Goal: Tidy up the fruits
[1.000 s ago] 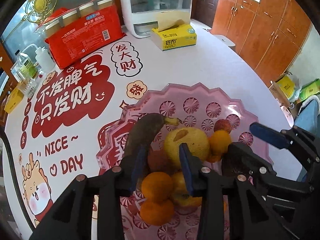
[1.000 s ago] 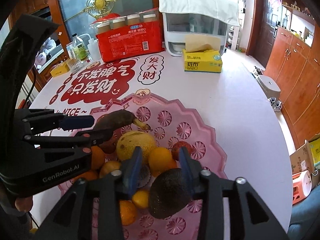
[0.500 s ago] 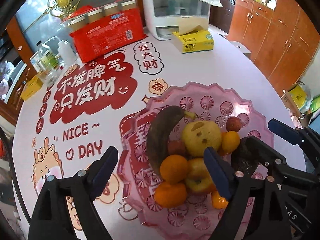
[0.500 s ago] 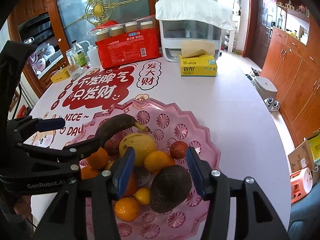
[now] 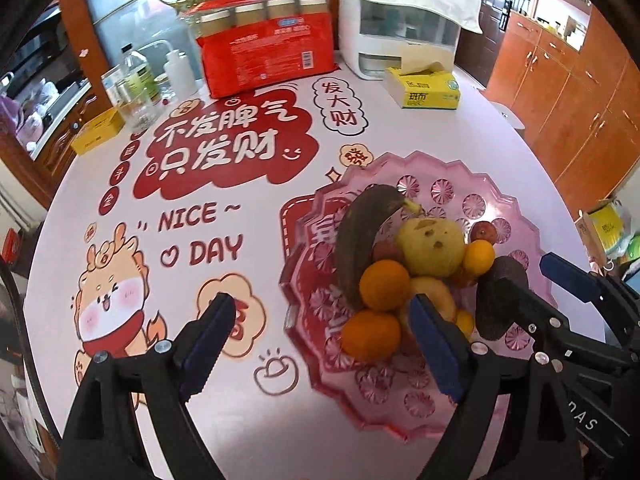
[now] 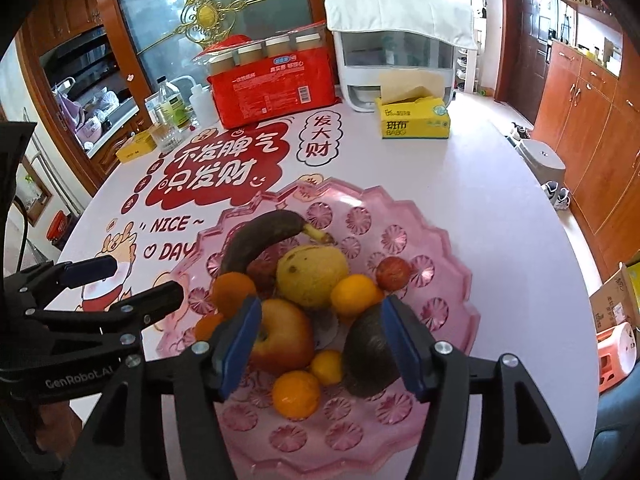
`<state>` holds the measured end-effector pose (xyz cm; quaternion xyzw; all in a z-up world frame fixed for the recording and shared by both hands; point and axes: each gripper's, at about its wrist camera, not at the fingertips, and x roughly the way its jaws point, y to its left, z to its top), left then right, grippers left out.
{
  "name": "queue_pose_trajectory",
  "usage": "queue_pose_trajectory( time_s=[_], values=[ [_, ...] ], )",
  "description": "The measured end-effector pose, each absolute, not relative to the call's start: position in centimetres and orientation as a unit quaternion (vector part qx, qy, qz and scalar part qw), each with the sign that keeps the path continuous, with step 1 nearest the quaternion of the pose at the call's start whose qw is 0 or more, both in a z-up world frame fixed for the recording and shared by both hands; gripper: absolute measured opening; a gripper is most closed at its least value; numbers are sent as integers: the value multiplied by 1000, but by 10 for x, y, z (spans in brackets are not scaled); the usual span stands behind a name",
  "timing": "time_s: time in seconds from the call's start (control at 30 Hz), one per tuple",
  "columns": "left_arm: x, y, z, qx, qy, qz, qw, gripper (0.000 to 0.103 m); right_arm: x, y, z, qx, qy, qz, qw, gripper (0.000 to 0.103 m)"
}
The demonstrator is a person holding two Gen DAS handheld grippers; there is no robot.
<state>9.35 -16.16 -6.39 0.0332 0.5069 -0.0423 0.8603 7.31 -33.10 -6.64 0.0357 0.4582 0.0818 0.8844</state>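
Note:
A pink scalloped plastic tray [image 5: 448, 176] [image 6: 452, 240] holds a pile of fruit: a dark overripe banana [image 5: 360, 232] [image 6: 260, 236], a yellow pear-like fruit [image 5: 430, 246] [image 6: 310, 274], several oranges [image 5: 384, 284] [image 6: 296, 394], an apple [image 6: 282, 338] and a dark avocado [image 5: 498, 296] [image 6: 366, 354]. My left gripper [image 5: 316, 348] is open and empty over the tray's left edge. My right gripper [image 6: 320, 344] is open and empty above the fruit, its right finger beside the avocado.
The table [image 5: 500, 148] carries a red printed mat [image 5: 224, 148], a red drinks pack [image 5: 264, 56], a yellow tissue box [image 5: 428, 90], a white appliance [image 5: 400, 28] and bottles [image 5: 136, 84] at the back. Wooden cabinets [image 6: 580, 120] stand to the right.
Both grippers have opened wide and drawn back from the fruit. The left one let go of the banana and shifted left; the right one let go of the avocado, which lies in the tray.

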Motion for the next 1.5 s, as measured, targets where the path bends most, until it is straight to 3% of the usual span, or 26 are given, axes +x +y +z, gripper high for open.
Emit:
queue_pose_trajectory(
  time_s=[0.3, 1.5],
  values=[
    [63, -137, -36, 28, 479, -17, 877, 94, 49, -312, -43, 45, 465, 80, 881, 63],
    [28, -71, 5, 12, 469, 6, 883, 94, 14, -244, 14, 42, 435, 61, 897, 63]
  ],
)
